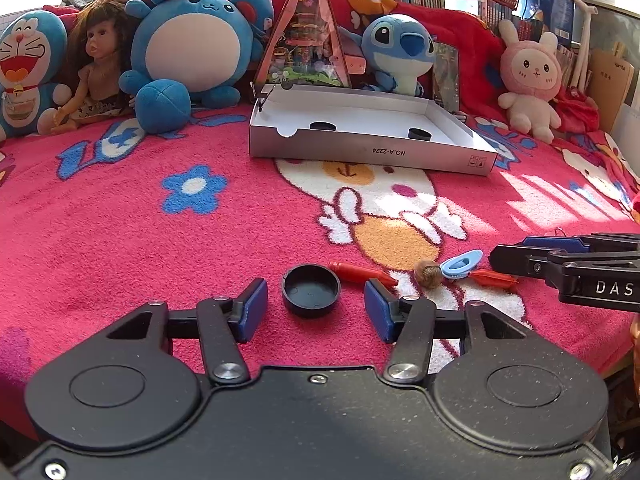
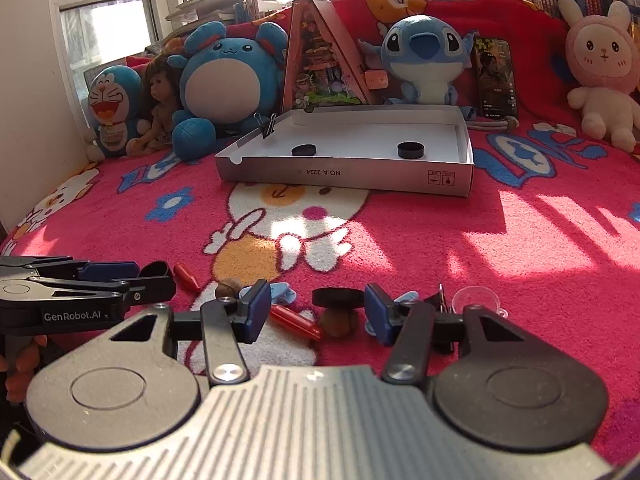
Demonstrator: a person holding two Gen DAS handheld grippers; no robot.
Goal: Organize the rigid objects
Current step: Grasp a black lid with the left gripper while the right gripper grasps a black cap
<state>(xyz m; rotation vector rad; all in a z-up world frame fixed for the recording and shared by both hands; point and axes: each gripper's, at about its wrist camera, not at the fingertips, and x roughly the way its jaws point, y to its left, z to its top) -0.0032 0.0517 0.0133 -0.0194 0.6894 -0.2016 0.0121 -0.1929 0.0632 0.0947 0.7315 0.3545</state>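
Observation:
A black round cap (image 1: 311, 290) lies open side up on the pink blanket between the blue pads of my left gripper (image 1: 316, 303), with a gap on each side. My right gripper (image 2: 317, 309) is open around a black disc (image 2: 338, 297) that rests on a walnut (image 2: 339, 323); the disc sits close to the right pad and clear of the left. A red peg (image 2: 295, 322) lies beside them. The shallow white box (image 1: 360, 152) farther back holds two black caps (image 1: 323, 125) (image 1: 419, 134).
More small pieces lie between the grippers: red pegs (image 1: 360, 272), a walnut (image 1: 428, 274), a blue clip (image 1: 460, 264), a clear suction cup (image 2: 476, 300). Plush toys, a doll and a triangular toy case (image 1: 308, 36) line the back. A binder clip (image 2: 269, 124) sits on the box's rim.

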